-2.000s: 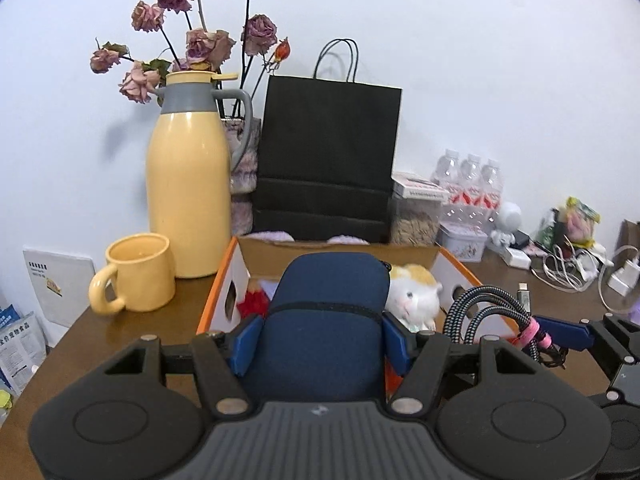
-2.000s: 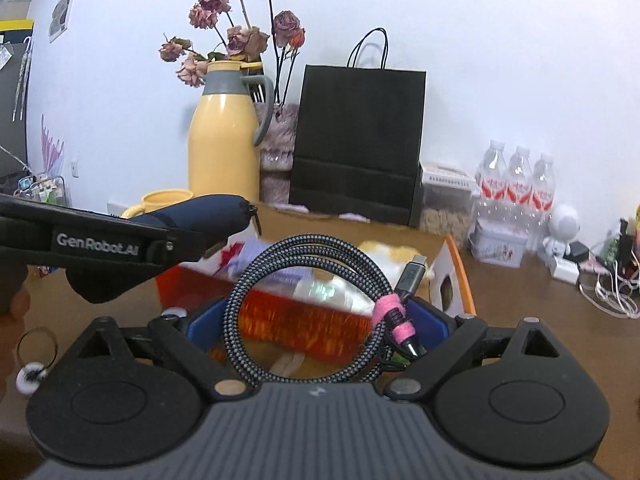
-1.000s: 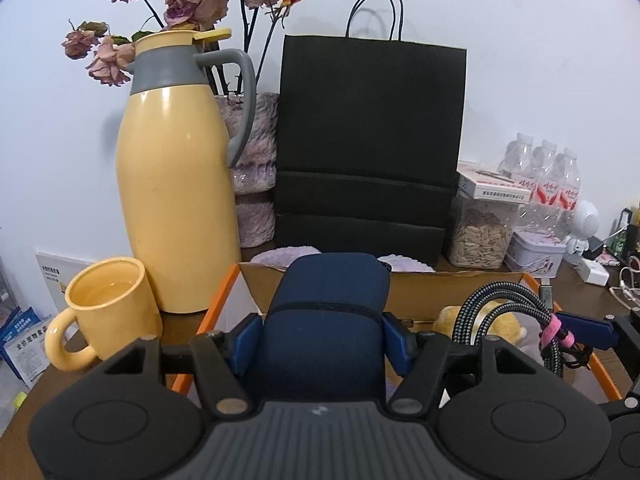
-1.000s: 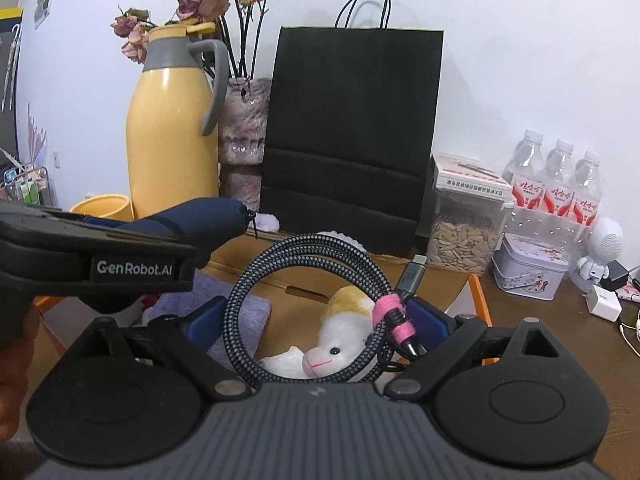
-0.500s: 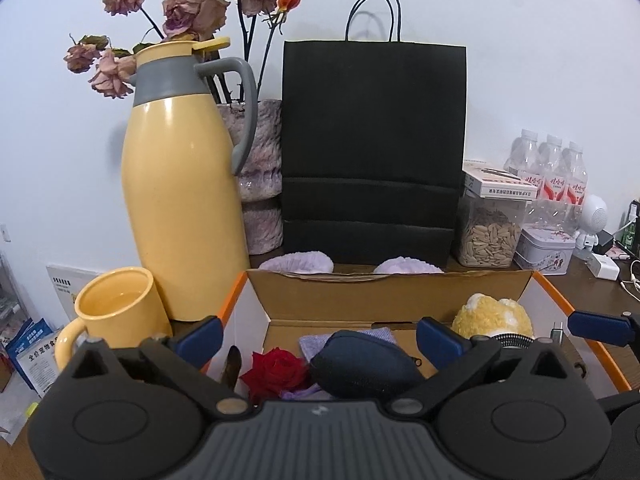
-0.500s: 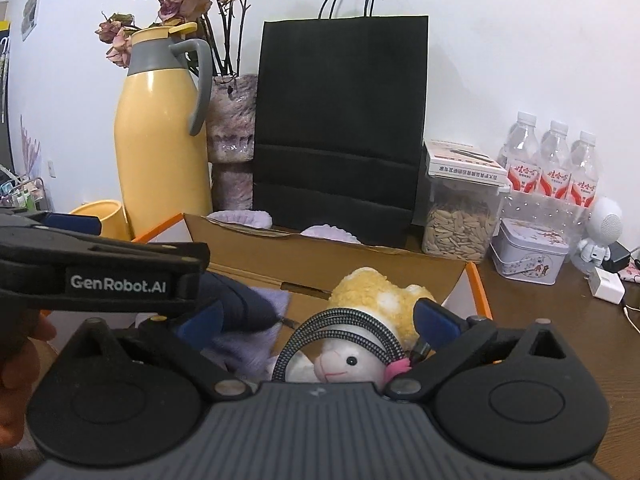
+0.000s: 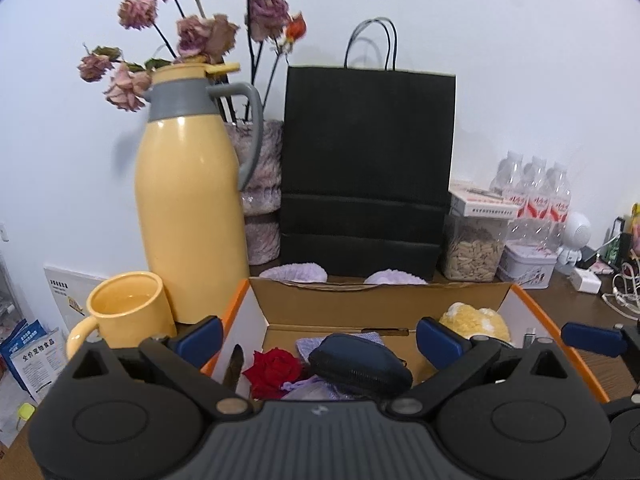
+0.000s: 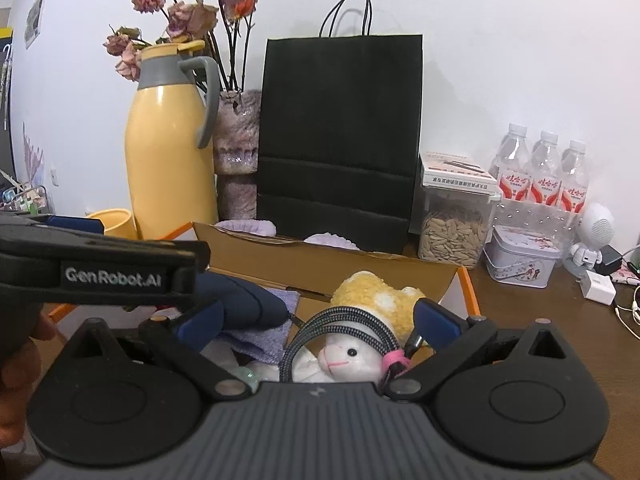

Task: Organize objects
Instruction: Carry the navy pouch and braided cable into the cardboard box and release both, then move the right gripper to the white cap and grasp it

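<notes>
An open cardboard box (image 7: pixel 360 308) with orange edges stands right in front of both grippers. Inside it lie a dark blue zip pouch (image 7: pixel 360 364), a red fabric rose (image 7: pixel 274 372), a lilac cloth (image 8: pixel 260 336) and a yellow-and-white plush lamb (image 8: pixel 372 320). A coiled braided cable (image 8: pixel 340 330) with a pink tie rests on the lamb. My left gripper (image 7: pixel 318 338) is open above the pouch, its pads well clear of it. My right gripper (image 8: pixel 318 320) is open around the cable without pressing on it. The left gripper's body (image 8: pixel 100 268) crosses the right wrist view.
Behind the box stand a yellow thermos jug (image 7: pixel 188 216), a yellow mug (image 7: pixel 124 312), a vase of dried roses (image 7: pixel 260 184) and a black paper bag (image 7: pixel 366 168). A jar of seeds (image 8: pixel 454 232), a tin (image 8: pixel 520 260), water bottles and chargers crowd the right side of the brown table (image 8: pixel 560 328).
Both grippers opened and dropped their loads into the box: the blue pouch from the left, the coiled cable from the right, now on the lamb. Both have drawn back slightly.
</notes>
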`<state>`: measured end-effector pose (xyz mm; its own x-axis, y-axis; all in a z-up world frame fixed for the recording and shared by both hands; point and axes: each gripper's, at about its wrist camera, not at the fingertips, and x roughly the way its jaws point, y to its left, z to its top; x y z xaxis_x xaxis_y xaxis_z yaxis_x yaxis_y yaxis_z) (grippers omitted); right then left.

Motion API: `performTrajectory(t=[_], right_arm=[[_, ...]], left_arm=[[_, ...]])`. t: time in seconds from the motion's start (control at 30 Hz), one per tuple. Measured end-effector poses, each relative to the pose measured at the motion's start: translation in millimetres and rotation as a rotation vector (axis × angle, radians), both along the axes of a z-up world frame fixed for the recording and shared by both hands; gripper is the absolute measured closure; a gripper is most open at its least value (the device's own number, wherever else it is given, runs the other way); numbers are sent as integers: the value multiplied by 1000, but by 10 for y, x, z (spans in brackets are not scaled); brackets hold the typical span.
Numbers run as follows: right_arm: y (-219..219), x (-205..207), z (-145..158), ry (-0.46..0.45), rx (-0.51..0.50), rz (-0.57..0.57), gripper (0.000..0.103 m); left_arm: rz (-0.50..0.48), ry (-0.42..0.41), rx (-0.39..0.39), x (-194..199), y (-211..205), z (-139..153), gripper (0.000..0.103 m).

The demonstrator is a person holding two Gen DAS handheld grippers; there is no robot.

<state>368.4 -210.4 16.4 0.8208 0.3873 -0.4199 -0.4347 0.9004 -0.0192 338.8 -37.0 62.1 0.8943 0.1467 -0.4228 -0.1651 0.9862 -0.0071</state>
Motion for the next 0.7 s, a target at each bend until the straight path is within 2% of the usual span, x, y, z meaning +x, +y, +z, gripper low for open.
performTrajectory(t=[0.23,0.7], right_arm=[[-25,-328,45,-12,-1,13,0],[-61,-974,9,8,-7,22,0]], left_arm=[[-13,-29,-9,-381,-2,99,0],[-29,3,13,-1043,29,85,0]])
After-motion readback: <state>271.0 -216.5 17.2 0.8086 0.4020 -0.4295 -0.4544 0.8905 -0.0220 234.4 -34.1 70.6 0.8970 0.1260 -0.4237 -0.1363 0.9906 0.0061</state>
